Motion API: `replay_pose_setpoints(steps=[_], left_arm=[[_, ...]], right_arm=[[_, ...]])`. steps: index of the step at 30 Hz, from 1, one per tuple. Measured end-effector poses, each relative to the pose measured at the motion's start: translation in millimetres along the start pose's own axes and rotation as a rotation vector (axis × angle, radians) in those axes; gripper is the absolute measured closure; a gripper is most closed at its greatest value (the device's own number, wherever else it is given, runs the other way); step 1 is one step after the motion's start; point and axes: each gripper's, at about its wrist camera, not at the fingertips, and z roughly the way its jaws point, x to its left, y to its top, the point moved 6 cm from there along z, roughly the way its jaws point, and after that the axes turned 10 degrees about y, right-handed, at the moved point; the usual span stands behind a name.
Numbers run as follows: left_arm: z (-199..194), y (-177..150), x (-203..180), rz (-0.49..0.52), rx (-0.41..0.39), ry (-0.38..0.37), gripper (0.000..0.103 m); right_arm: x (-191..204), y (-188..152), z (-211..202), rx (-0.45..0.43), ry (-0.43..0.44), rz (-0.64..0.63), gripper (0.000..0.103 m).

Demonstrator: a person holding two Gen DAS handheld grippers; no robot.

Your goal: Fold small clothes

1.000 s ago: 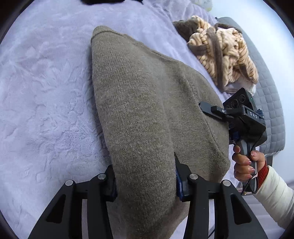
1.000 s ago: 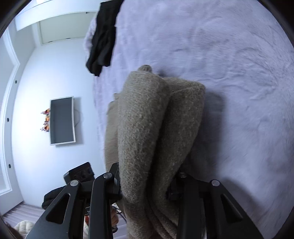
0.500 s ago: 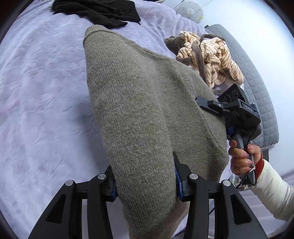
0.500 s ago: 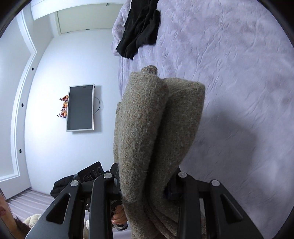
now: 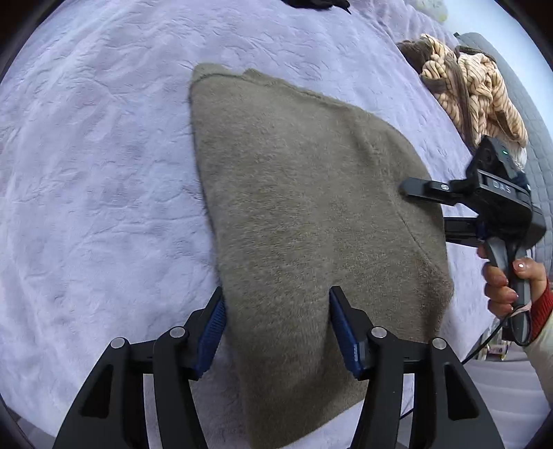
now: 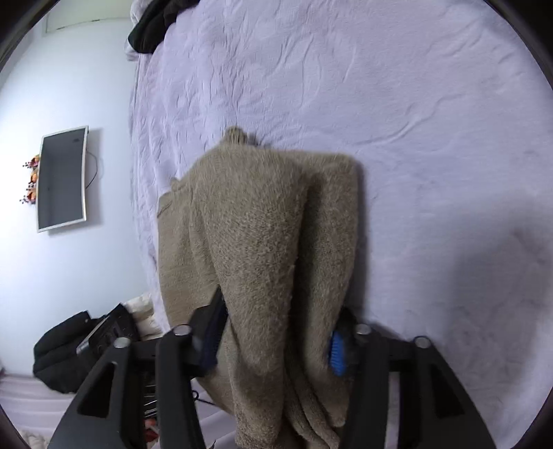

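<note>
A folded olive-brown knit sweater (image 5: 304, 214) lies spread on the lilac bed cover (image 5: 103, 172), its far corner touching down. My left gripper (image 5: 276, 311) is shut on its near edge, the cloth bunched between the blue pads. My right gripper (image 5: 428, 210) shows at the sweater's right edge in the left wrist view. In the right wrist view it (image 6: 276, 324) is shut on thick folds of the same sweater (image 6: 262, 235), which drapes forward onto the bed.
A striped cream and brown garment (image 5: 473, 86) lies heaped at the far right by a grey quilted headboard (image 5: 532, 138). A black garment (image 6: 155, 20) lies at the bed's far edge. A wall screen (image 6: 62, 176) and a dark bag (image 6: 62, 355) are beyond the bed.
Both grippers have lowered the sweater from hanging in the air down onto the bed cover. It now lies flatter and wider, still held at both edges.
</note>
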Motion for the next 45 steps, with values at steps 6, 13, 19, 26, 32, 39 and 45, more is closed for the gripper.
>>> replay_pose_setpoints(steps=[6, 13, 19, 26, 32, 39, 45], left_arm=[[-26, 4, 23, -0.023, -0.088, 0.108, 0.018], [-26, 24, 15, -0.018, -0.117, 0.178, 0.000], [-4, 27, -11, 0.072, -0.136, 0.284, 0.000], [27, 18, -15, 0.042, -0.079, 0.269, 0.000], [37, 22, -15, 0.009, -0.025, 0.226, 0.000], [36, 18, -17, 0.002, -0.024, 0.225, 0.000], [31, 12, -14, 0.005, -0.022, 0.223, 0.000]], right_arm=[[28, -16, -44, -0.064, -0.009, -0.055, 0.045], [25, -46, -7, 0.001, -0.015, -0.013, 0.092], [27, -45, -22, -0.004, -0.248, -0.210, 0.094], [-17, -40, -17, -0.006, -0.264, -0.159, 0.088], [2, -62, -41, -0.046, -0.312, -0.163, 0.072], [64, -97, -6, 0.019, -0.218, -0.288, 0.073], [6, -117, 7, 0.062, -0.323, -0.225, 0.088]])
